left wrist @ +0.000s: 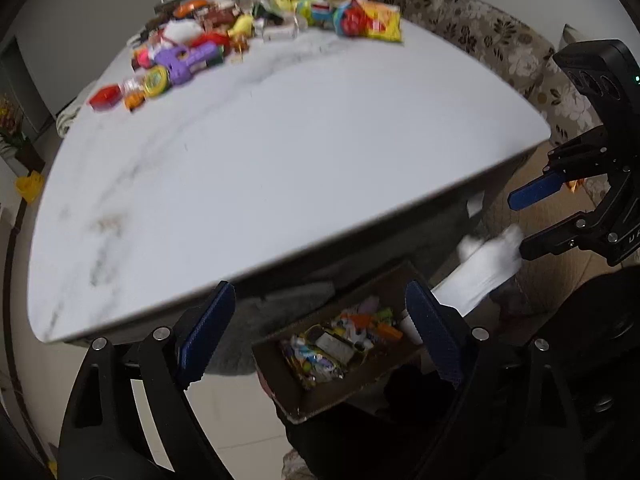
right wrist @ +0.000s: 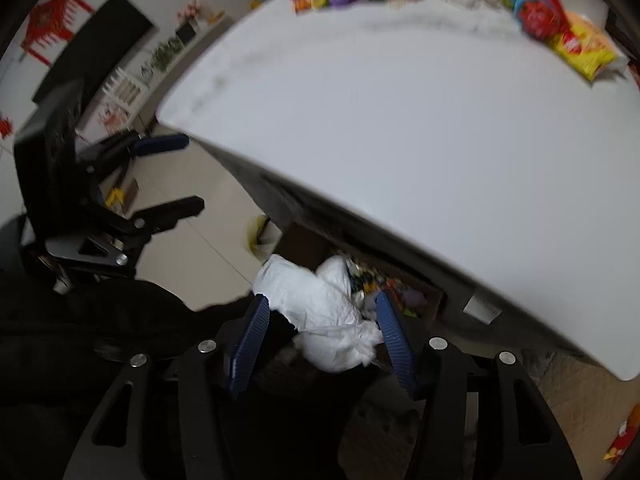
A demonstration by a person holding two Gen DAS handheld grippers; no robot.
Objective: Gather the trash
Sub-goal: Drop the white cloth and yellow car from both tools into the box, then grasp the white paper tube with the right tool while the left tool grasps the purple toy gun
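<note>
Right wrist view shows a crumpled white tissue (right wrist: 328, 312) between the blue pads of the right gripper (right wrist: 320, 336). Its jaws stand apart and neither pad seems to press the paper, so I judge the tissue is being let go rather than held. It hangs over a cardboard box (left wrist: 280, 376) that sits on the floor just under the near edge of the white marble bench (left wrist: 280, 168). That box already holds a heap of coloured wrappers, which is likely why it sits so close to the person: trash can drop straight off the bench edge into it.

Left wrist view shows the left gripper (left wrist: 316, 332) with its jaws wide open and nothing between them, poised above the same box. From here the tissue appears just beside the right gripper's lower finger, above the box.

More trash remains in a pile (left wrist: 224, 40) along the far side of the bench, including a yellow snack bag (left wrist: 382, 22). The near part of the bench is bare.
</note>
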